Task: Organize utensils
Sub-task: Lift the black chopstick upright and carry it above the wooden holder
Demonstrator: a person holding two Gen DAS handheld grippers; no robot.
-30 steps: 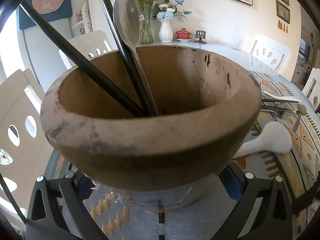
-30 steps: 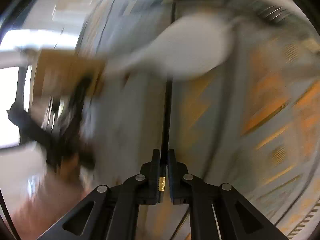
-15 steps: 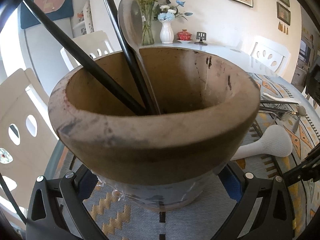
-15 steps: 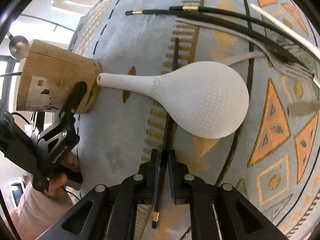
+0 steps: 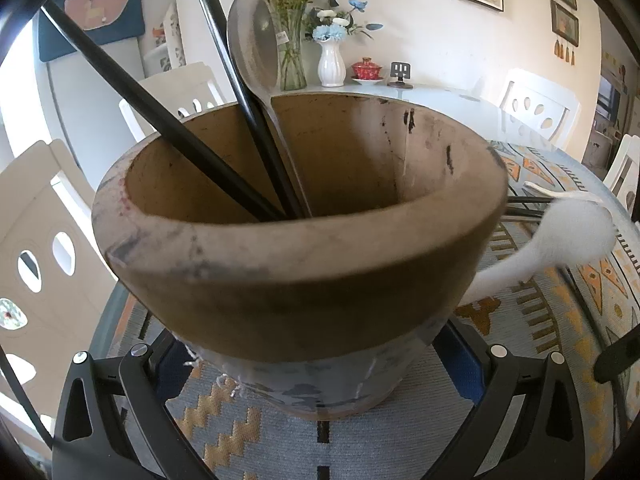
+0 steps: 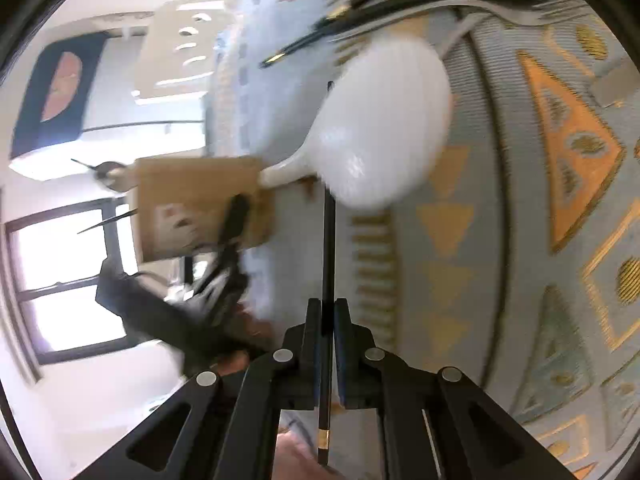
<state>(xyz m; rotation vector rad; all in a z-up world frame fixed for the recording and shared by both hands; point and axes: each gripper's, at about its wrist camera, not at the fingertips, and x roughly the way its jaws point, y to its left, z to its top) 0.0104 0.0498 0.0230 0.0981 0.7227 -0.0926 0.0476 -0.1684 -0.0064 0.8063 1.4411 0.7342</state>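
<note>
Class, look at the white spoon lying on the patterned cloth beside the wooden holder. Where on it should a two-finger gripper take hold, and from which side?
Probably the narrow handle of the white spoon, near where it widens. It is slim enough for the jaws, while the broad rounded bowl is not. Come from above, jaws across the handle, on the side away from the wooden holder.

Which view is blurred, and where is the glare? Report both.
Right wrist view: motion blur smears the white spoon, the holder and the cloth; the window at left is blown out. Left wrist view: mostly sharp, only the white spoon smeared; fisheye bends the holder's rim.
</note>
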